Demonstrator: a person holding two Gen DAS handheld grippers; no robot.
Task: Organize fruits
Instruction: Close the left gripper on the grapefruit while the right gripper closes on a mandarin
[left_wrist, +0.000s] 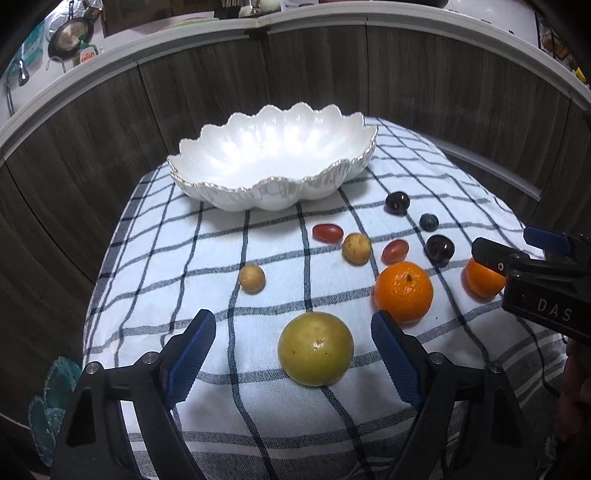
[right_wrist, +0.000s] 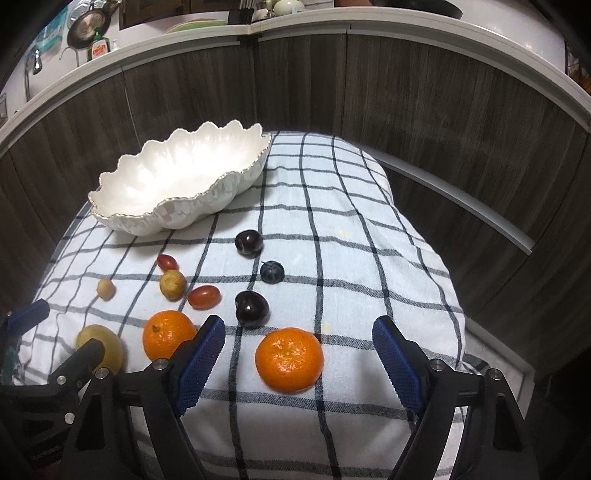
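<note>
A yellow-green round fruit (left_wrist: 316, 349) lies on the checked cloth between the wide-apart blue pads of my left gripper (left_wrist: 293, 325), which do not touch it. My right gripper (right_wrist: 299, 326) straddles an orange (right_wrist: 289, 360) the same way, with gaps on both sides. A second orange (right_wrist: 168, 339) sits just left of it. Farther back lie two dark plums (right_wrist: 248, 242) (right_wrist: 252, 308), a blue berry (right_wrist: 272, 272), two red grape tomatoes (right_wrist: 204, 297) (right_wrist: 167, 262) and two small tan fruits (right_wrist: 172, 284) (right_wrist: 106, 289). An empty white scalloped bowl (left_wrist: 273, 158) stands at the cloth's far side.
The checked cloth (left_wrist: 207, 258) covers a small table whose edges drop away left and right. A dark wood-panelled counter front (left_wrist: 314, 66) curves closely behind the bowl. The right gripper's body (left_wrist: 543, 280) reaches in at the right of the left wrist view, partly hiding one orange (left_wrist: 480, 284).
</note>
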